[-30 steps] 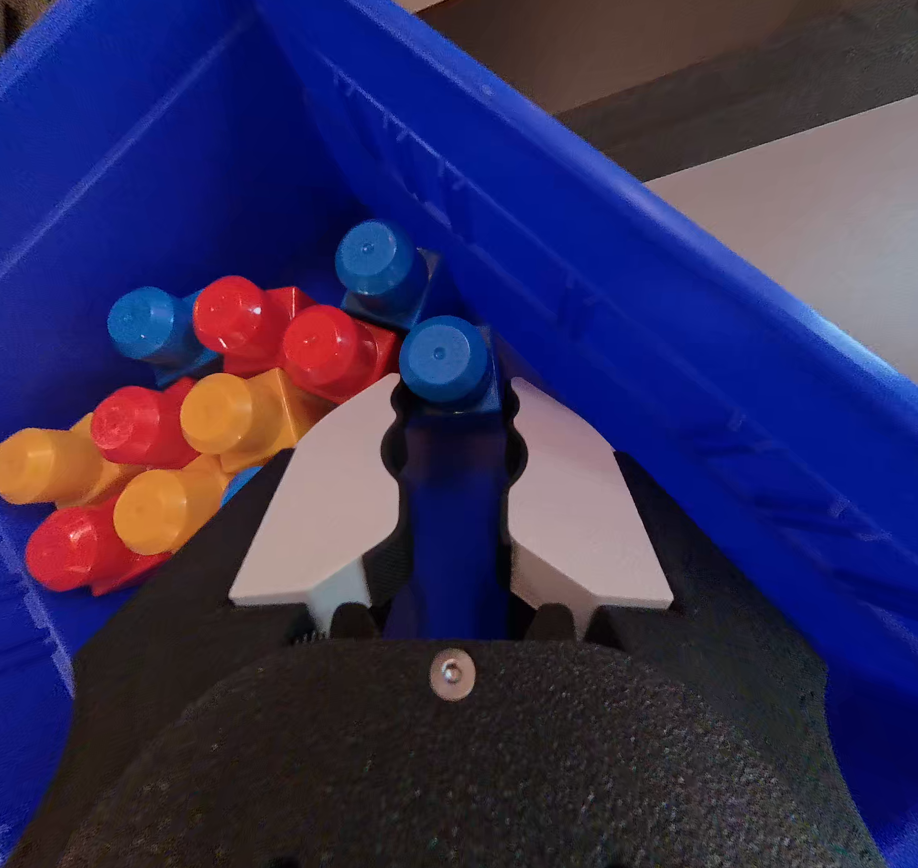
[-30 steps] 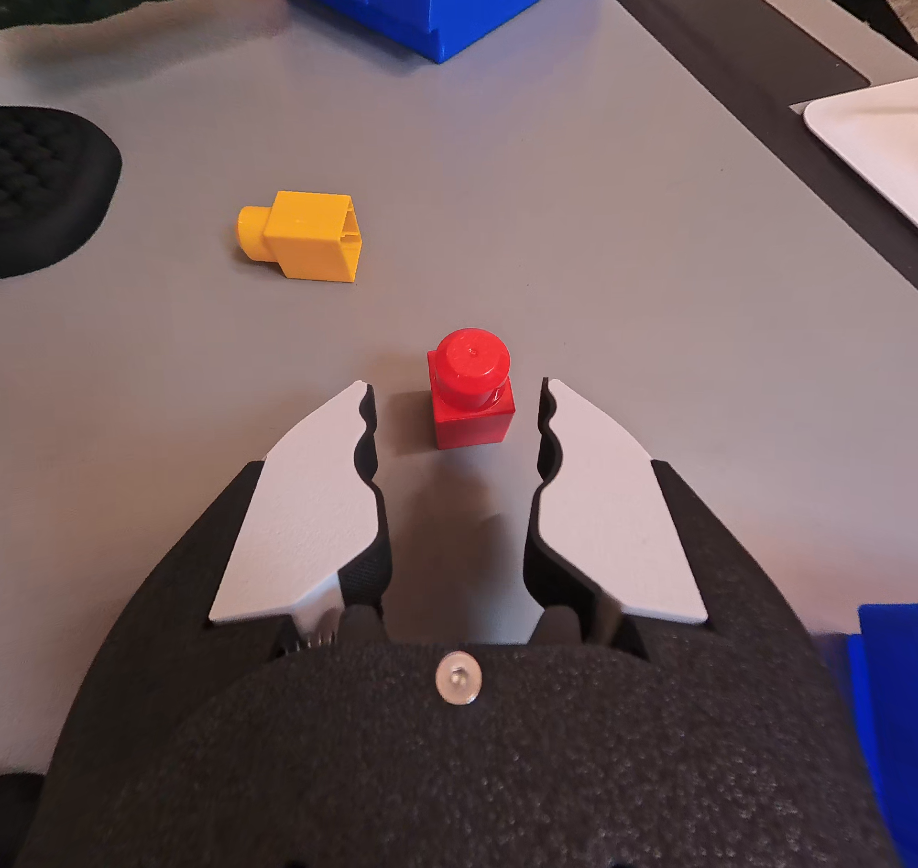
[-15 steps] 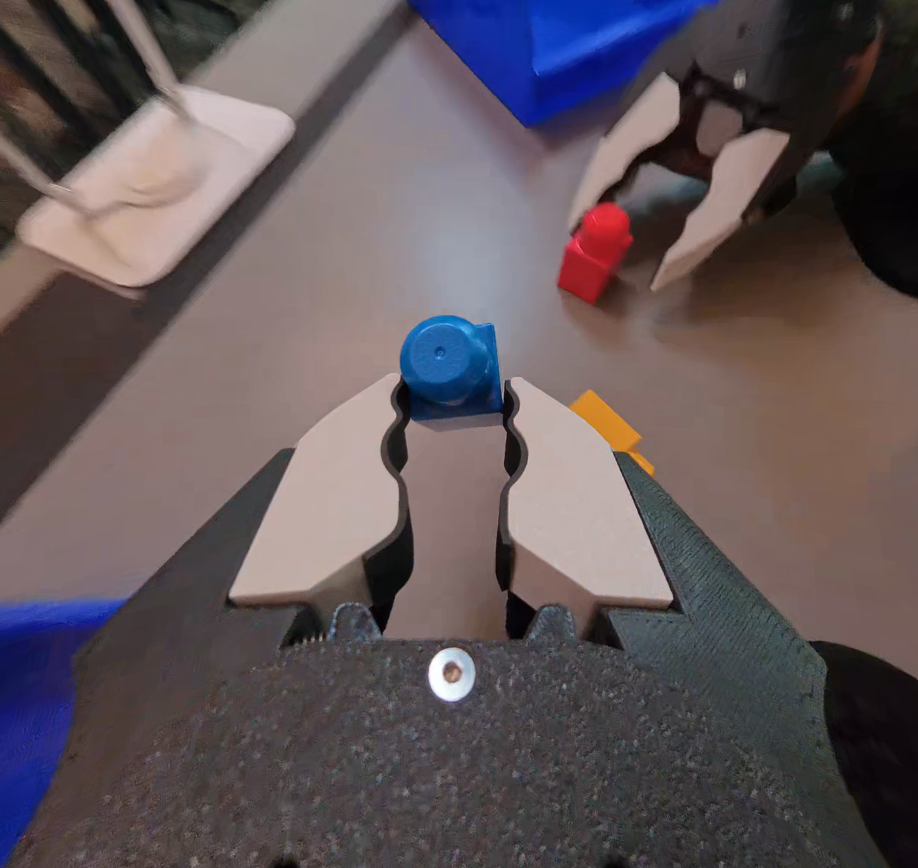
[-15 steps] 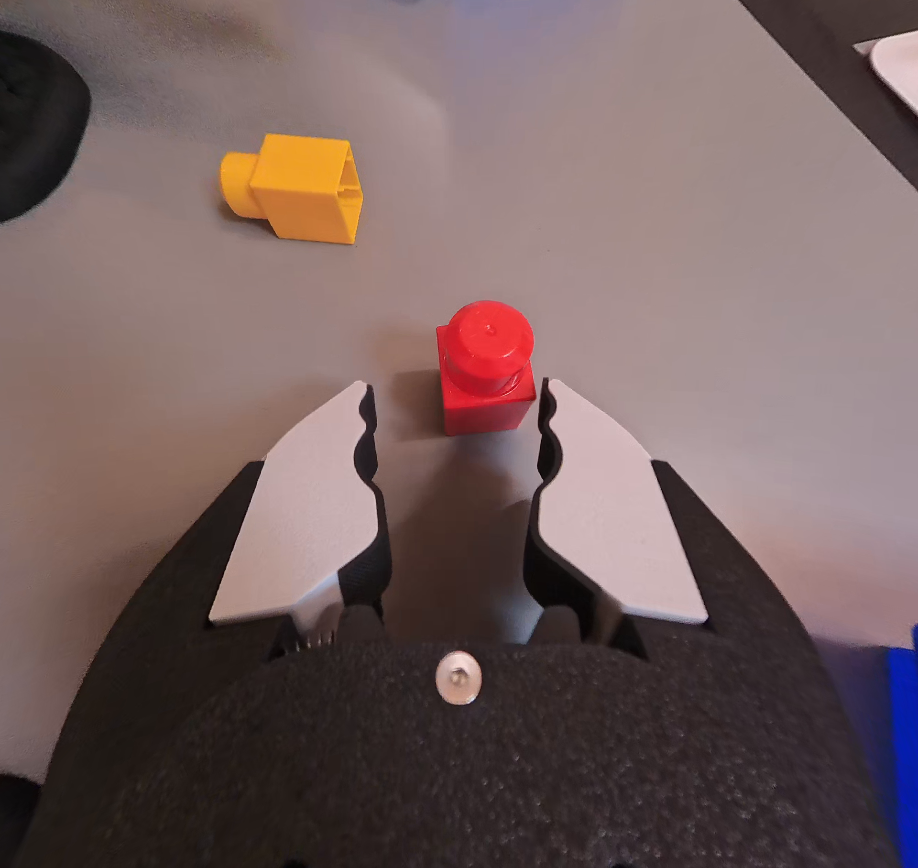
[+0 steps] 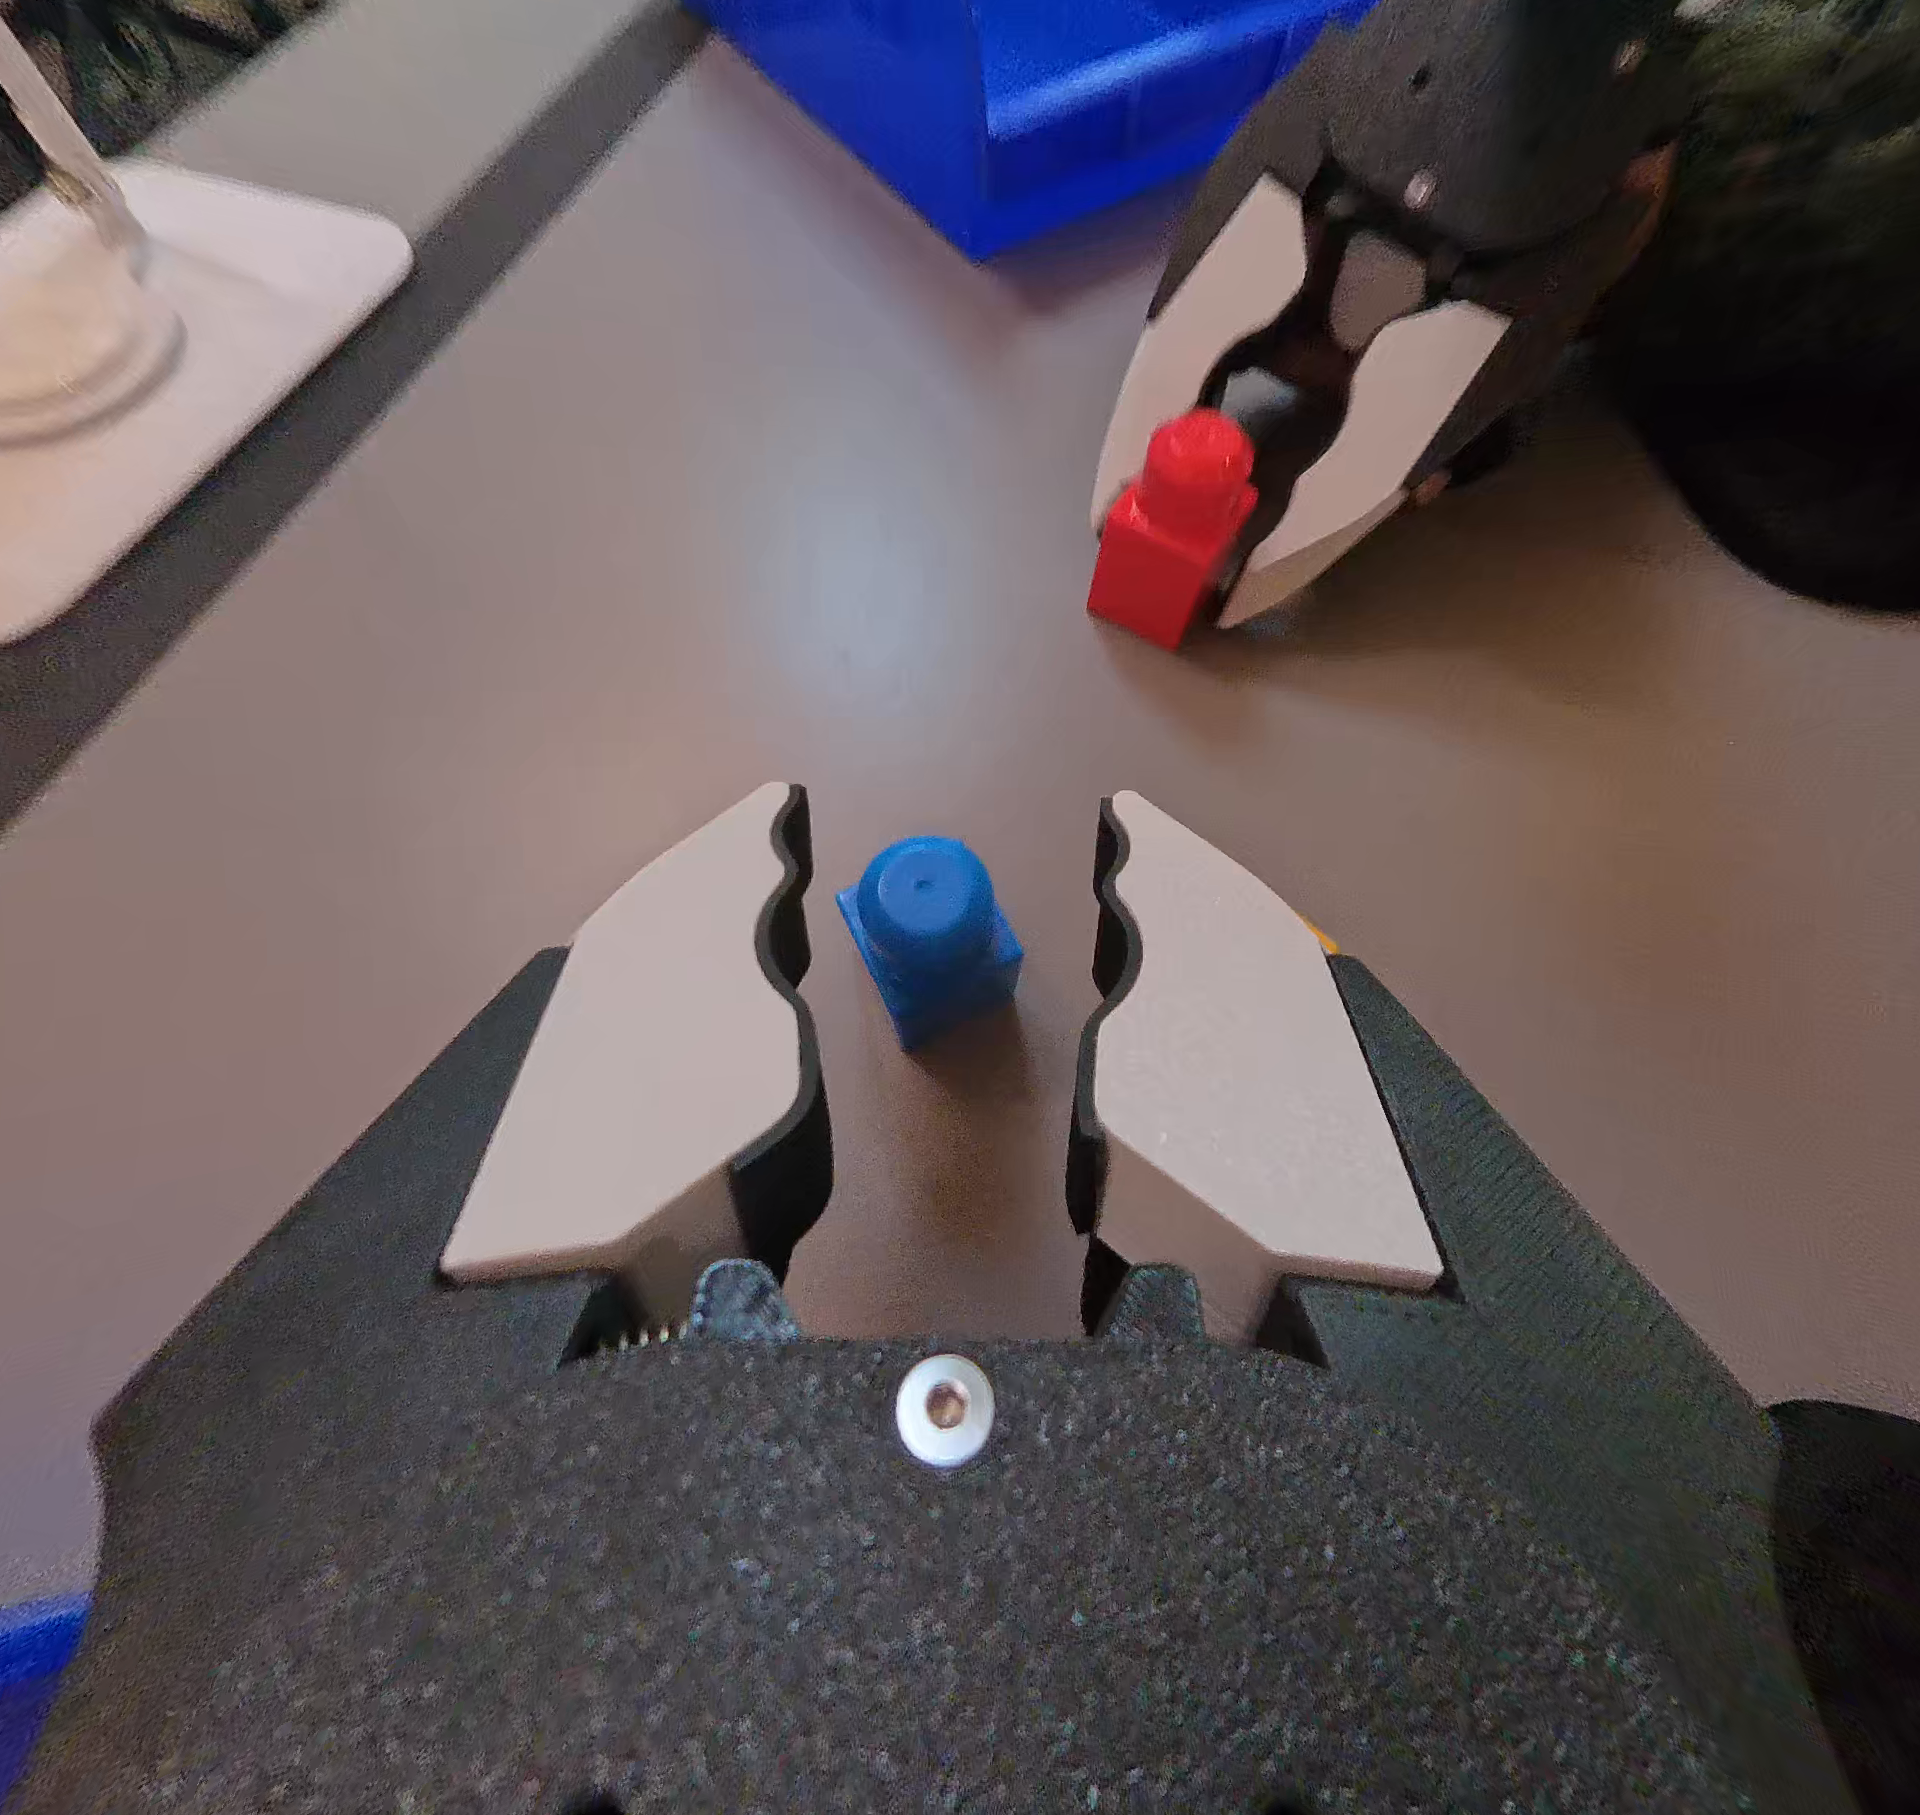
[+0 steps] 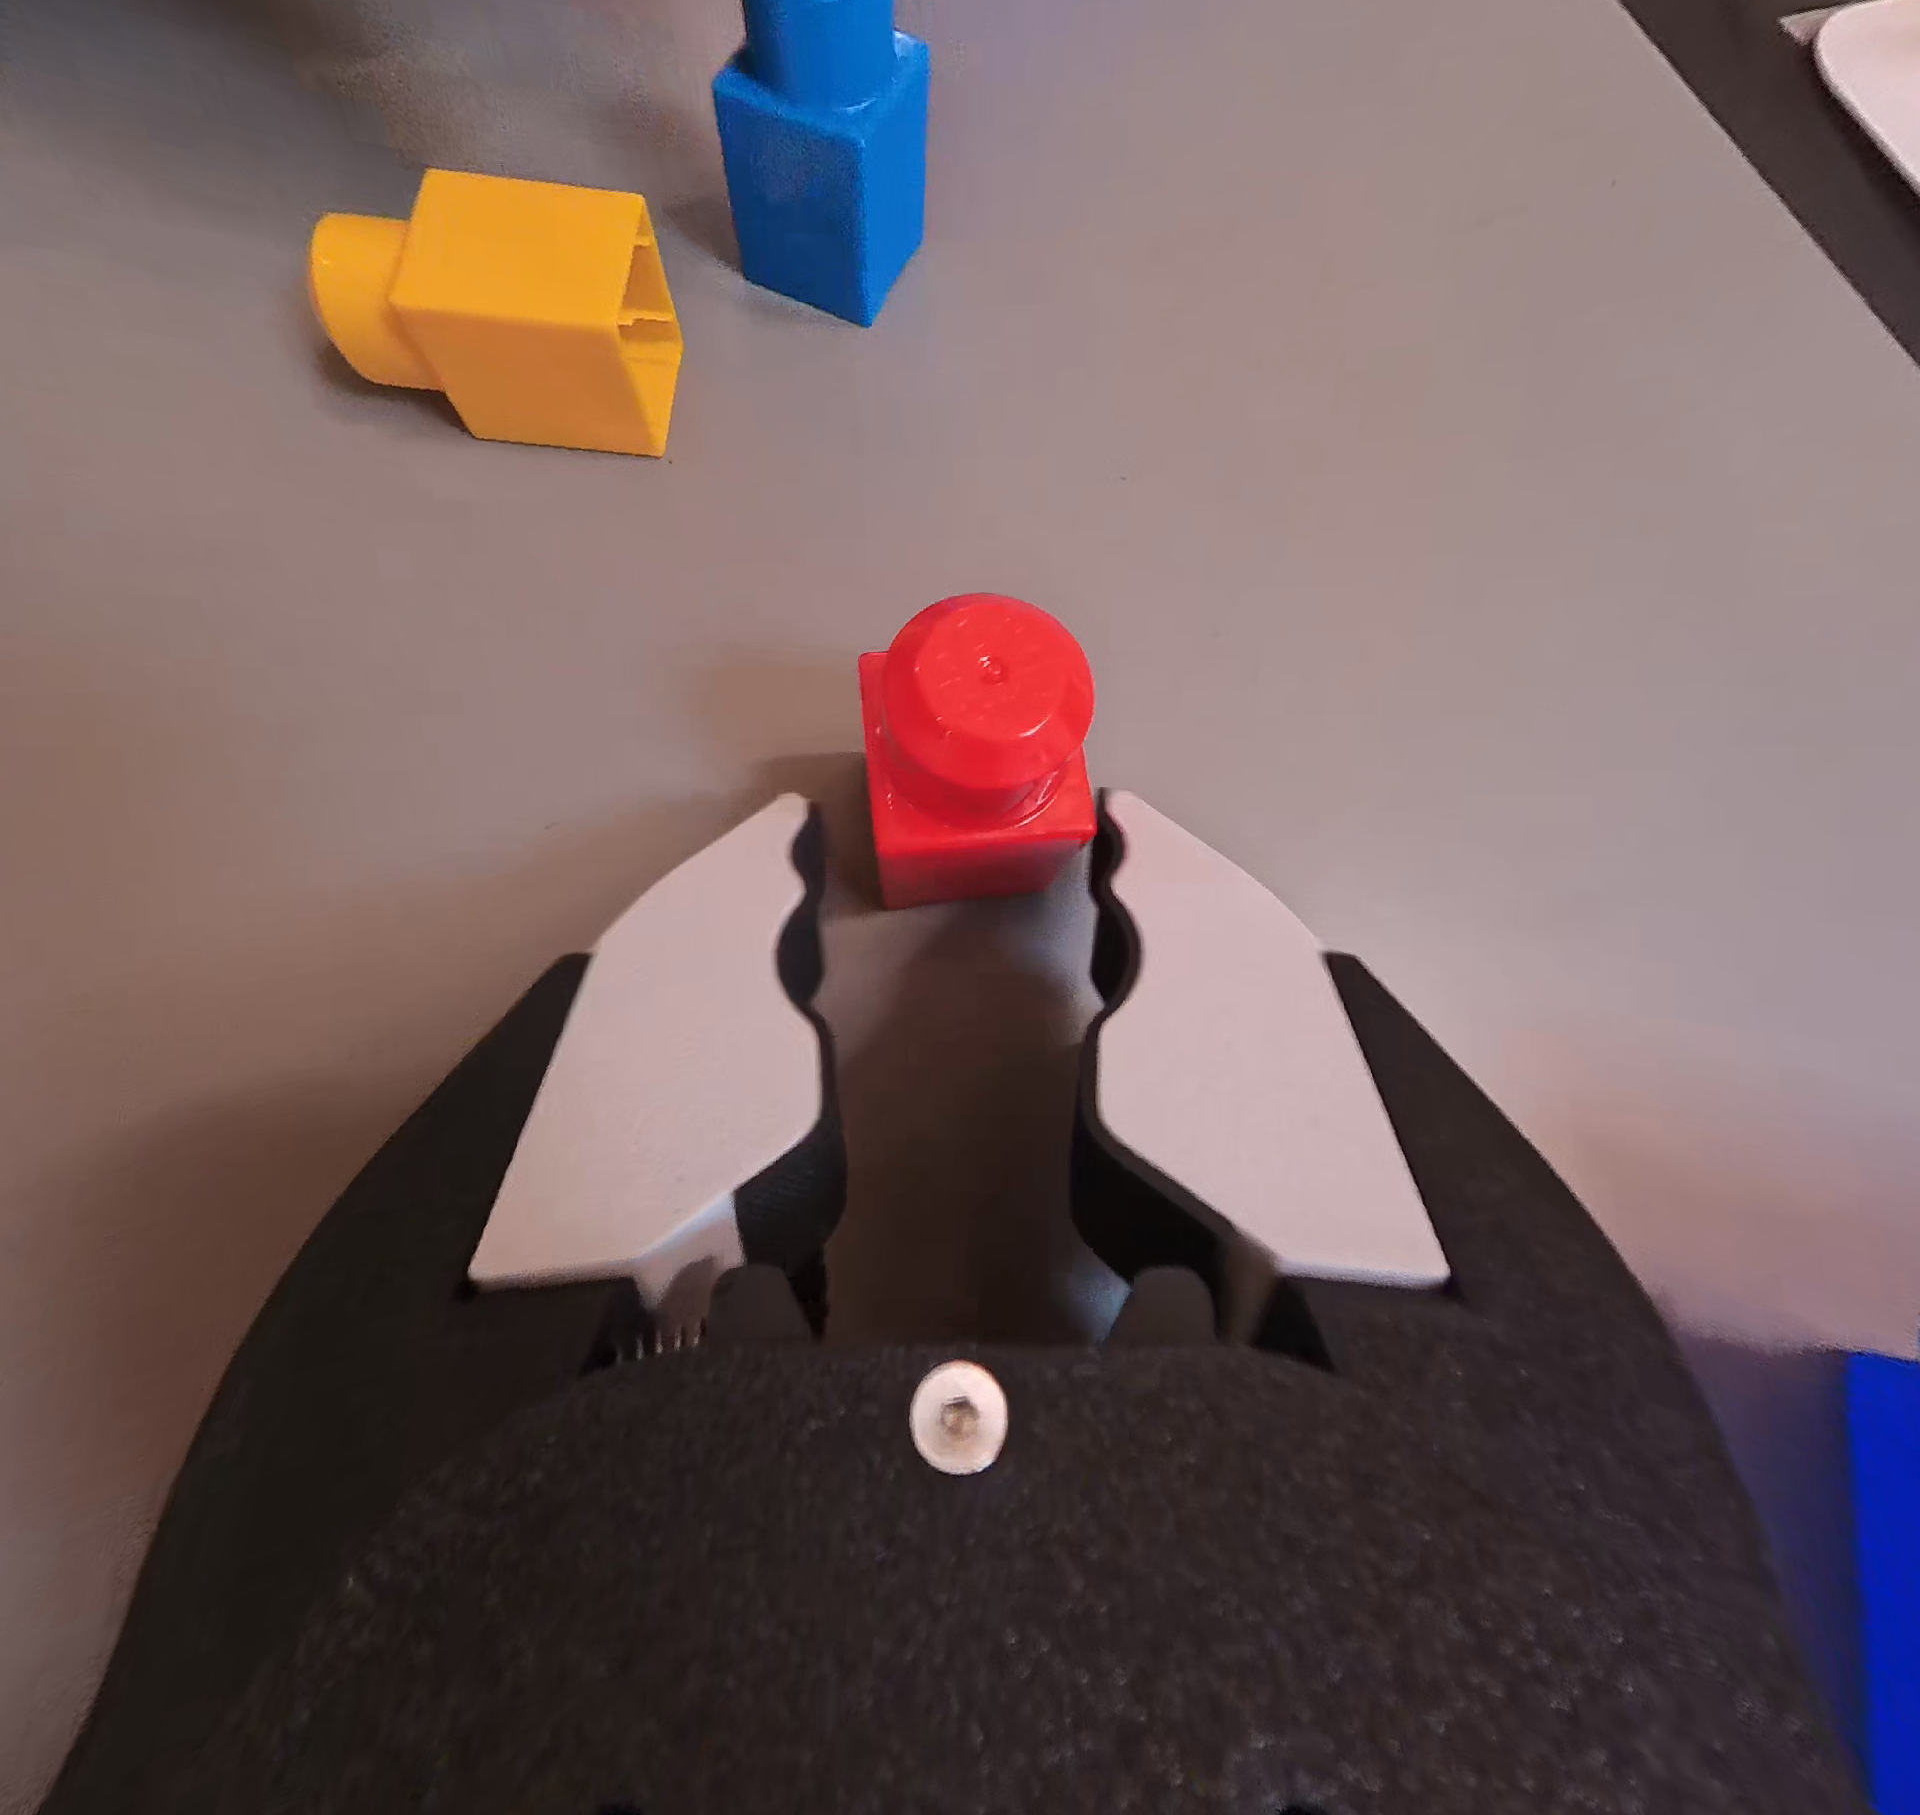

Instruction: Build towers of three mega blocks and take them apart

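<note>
Upright blue block (image 5: pixel 930 939) between spread left tool (image 5: pixel 948 820), red block (image 6: pixel 977 757) at released right tool's (image 6: pixel 956 815) tips

The left gripper (image 5: pixel 948 809) is pointing down at the table, its jaws spread wide and holding nothing. The right gripper (image 6: pixel 956 809) is tilting low toward the surface with its jaws parted, its pale fingertips (image 5: pixel 1262 570) almost touching the table; from the left wrist view it is facing the left one.
</note>
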